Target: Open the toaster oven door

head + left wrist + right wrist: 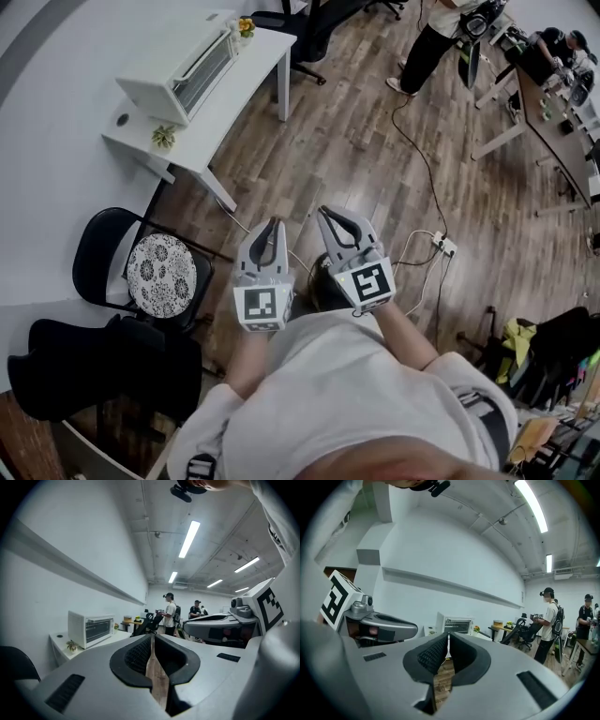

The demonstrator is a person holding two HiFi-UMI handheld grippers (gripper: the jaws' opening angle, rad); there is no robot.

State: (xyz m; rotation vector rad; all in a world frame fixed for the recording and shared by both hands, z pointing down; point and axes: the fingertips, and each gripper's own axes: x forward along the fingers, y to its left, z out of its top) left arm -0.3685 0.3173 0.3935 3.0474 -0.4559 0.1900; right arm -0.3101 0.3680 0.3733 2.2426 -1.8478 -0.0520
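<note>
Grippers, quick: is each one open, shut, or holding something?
Left gripper: jaws shut, holding nothing.
Right gripper: jaws shut, holding nothing.

Looks out over the left gripper (152, 636) at lower centre, black pads (133, 656) set almost together, only a thin strip of wooden floor (158, 684) between them and nothing gripped. Finds the toaster oven (77, 625) at mid-left, its glass door (99, 629) closed, standing on a white table (58, 645) against the wall, with a small potted plant (71, 645) just in front. Catches a dark chair back (14, 665) at the lower left edge. Takes in the right gripper (190, 626) at mid-right, its marker cube (267, 604) behind. Picks out two people (169, 613) standing far back at centre, under long ceiling lights (189, 538).
</note>
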